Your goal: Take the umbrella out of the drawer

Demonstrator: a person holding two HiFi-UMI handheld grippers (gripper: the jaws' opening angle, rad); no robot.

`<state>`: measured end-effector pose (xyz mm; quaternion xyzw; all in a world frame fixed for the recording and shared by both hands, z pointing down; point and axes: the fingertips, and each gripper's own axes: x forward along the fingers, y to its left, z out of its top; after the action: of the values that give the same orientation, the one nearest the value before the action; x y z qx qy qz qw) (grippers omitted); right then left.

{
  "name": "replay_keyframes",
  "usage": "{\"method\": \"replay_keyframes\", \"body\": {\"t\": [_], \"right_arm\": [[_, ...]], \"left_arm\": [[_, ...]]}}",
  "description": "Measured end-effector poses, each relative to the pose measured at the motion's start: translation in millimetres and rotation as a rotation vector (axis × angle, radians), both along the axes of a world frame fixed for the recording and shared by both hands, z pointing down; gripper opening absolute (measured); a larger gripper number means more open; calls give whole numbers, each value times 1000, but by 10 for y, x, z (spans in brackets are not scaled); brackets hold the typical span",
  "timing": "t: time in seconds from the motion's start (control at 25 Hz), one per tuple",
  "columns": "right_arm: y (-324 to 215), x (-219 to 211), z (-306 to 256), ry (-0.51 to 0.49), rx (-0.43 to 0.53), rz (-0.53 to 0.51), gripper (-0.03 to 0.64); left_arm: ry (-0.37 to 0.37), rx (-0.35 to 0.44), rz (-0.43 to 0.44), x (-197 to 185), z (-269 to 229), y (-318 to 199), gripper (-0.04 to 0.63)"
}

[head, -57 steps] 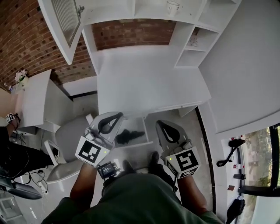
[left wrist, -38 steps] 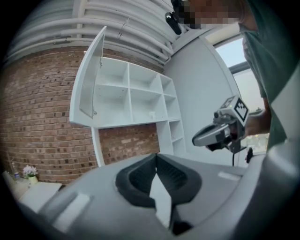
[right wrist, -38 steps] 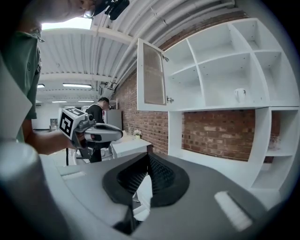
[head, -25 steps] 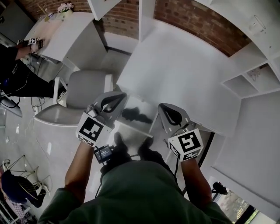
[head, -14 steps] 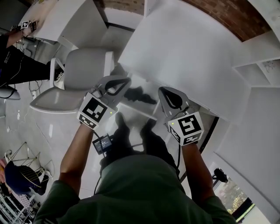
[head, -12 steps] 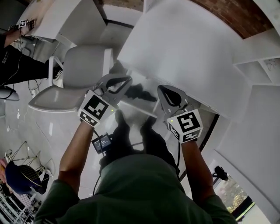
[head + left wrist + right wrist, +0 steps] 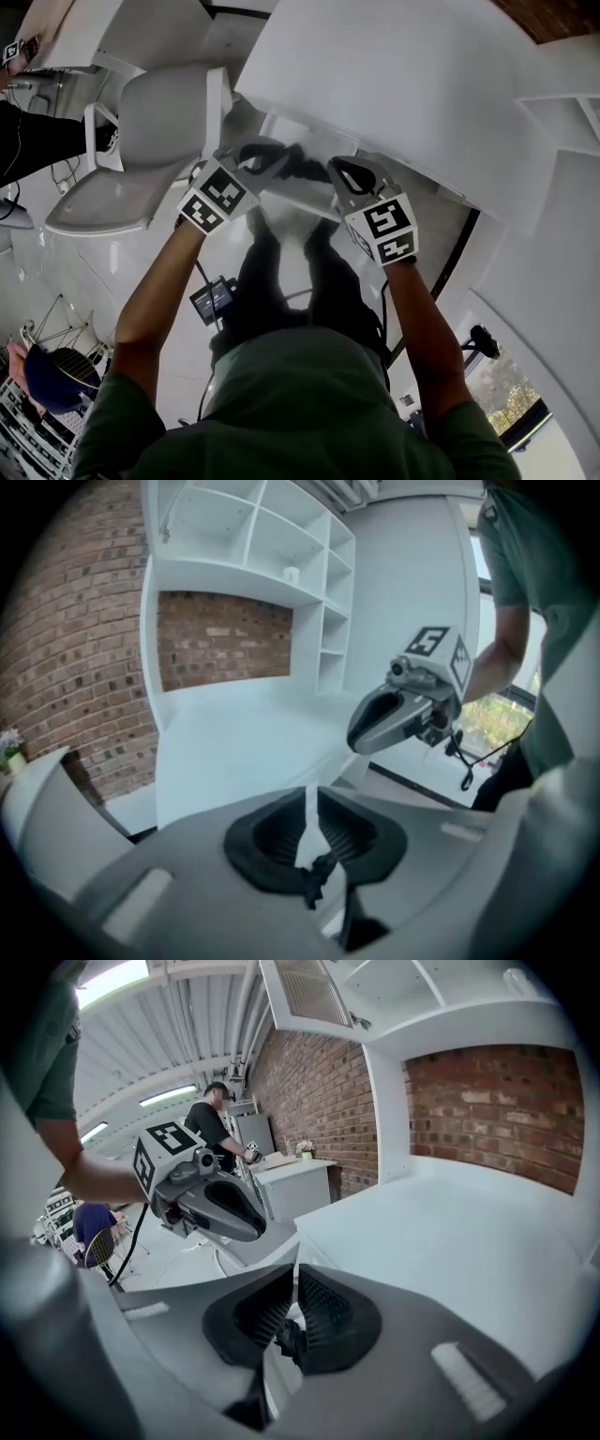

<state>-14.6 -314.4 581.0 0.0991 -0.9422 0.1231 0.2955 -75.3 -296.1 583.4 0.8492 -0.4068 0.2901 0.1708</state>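
Note:
The black folded umbrella [image 7: 305, 167] lies in the open white drawer [image 7: 292, 202] under the desk. My left gripper [image 7: 255, 157] hangs over the drawer's left side and my right gripper [image 7: 345, 174] over its right side, with the umbrella between them. In the left gripper view the left gripper [image 7: 309, 794] shows a thin slit: its jaws have just been opening a crack, with nothing between them. The umbrella [image 7: 315, 877] shows below through that gap. In the right gripper view the right gripper [image 7: 295, 1274] is shut and empty, and the umbrella [image 7: 285, 1340] lies beyond its pads.
The white desk top [image 7: 394, 75] juts out above the drawer. A grey chair [image 7: 159, 112] stands close on the left. My legs and feet stand right in front of the drawer. Shelves and a brick wall rise behind the desk [image 7: 234, 639].
Both grippers have dropped from in front of the desk down to the drawer and now flank the umbrella. The left jaws show a slightly wider slit.

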Motion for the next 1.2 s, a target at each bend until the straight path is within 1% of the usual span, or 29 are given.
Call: {"method": "replay_keyframes", "body": {"t": [0.24, 0.36, 0.56, 0.68, 0.8, 0.96, 1.0, 1.08, 1.2], "right_arm": [[65, -34, 781, 98, -43, -47, 41], [161, -59, 1142, 135, -76, -72, 57], [280, -89, 1828, 240, -115, -144, 87], [328, -76, 2276, 303, -141, -175, 111], [362, -34, 2669, 355, -162, -193, 142], [435, 30, 3122, 423, -191, -217, 183], [453, 47, 3247, 442, -198, -223, 189], [488, 75, 3511, 477, -212, -238, 206], [492, 95, 3879, 518, -221, -255, 229]], "left_arm": [[-14, -127, 36, -17, 855, 62, 55], [-24, -199, 47, -32, 1292, 164, 80], [-40, -296, 87, -47, 1911, 266, 111], [-72, -349, 105, -94, 2290, 291, 144], [-103, -386, 107, -148, 2612, 274, 165], [-147, -401, 142, -207, 3181, 263, 205], [-160, -417, 153, -224, 3311, 276, 220], [-189, -473, 168, -252, 3464, 327, 246], [-222, -505, 193, -269, 3766, 352, 284]]}}
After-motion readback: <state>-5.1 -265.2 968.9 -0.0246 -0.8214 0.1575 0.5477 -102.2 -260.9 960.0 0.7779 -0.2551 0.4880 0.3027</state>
